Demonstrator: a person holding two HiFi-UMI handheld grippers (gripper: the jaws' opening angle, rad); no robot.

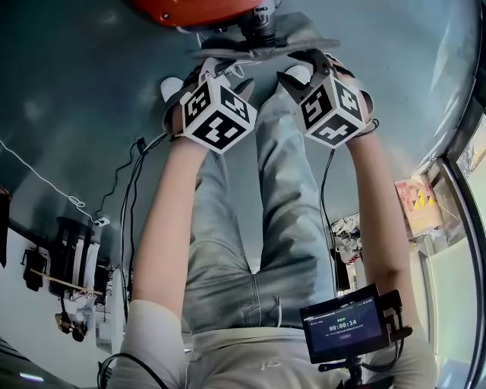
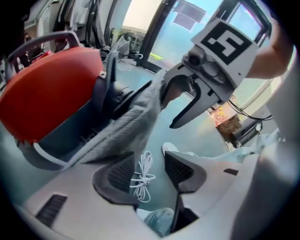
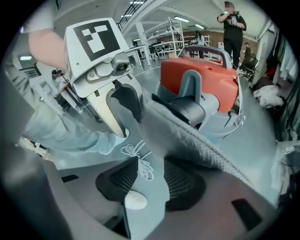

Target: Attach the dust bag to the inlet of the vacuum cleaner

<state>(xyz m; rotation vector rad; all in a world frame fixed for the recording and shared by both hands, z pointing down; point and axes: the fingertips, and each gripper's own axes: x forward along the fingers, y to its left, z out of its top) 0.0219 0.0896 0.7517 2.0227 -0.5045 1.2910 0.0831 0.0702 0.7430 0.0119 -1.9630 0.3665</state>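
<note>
The red and grey vacuum cleaner point(image 1: 190, 9) stands on the floor in front of my feet. A grey fabric dust bag point(image 2: 126, 126) hangs from its black inlet point(image 2: 119, 93) toward me. My left gripper point(image 2: 149, 171) is open, and only the bag's white cord point(image 2: 143, 176) shows in the gap. In the right gripper view the dust bag point(image 3: 187, 136) drapes over the outside of the right jaw. My right gripper point(image 3: 151, 180) stands open, with floor and a shoe tip between its pads. In the head view the left gripper point(image 1: 216, 67) and right gripper point(image 1: 311, 62) sit side by side under the bag.
My legs and white shoes point(image 2: 171, 149) are below the grippers. Cables point(image 1: 125, 197) trail over the floor at left, and a small monitor point(image 1: 349, 327) hangs at my waist. A person point(image 3: 233, 28) stands behind the vacuum, with shelves point(image 3: 164, 35) farther back and a cardboard box point(image 1: 421, 205) at right.
</note>
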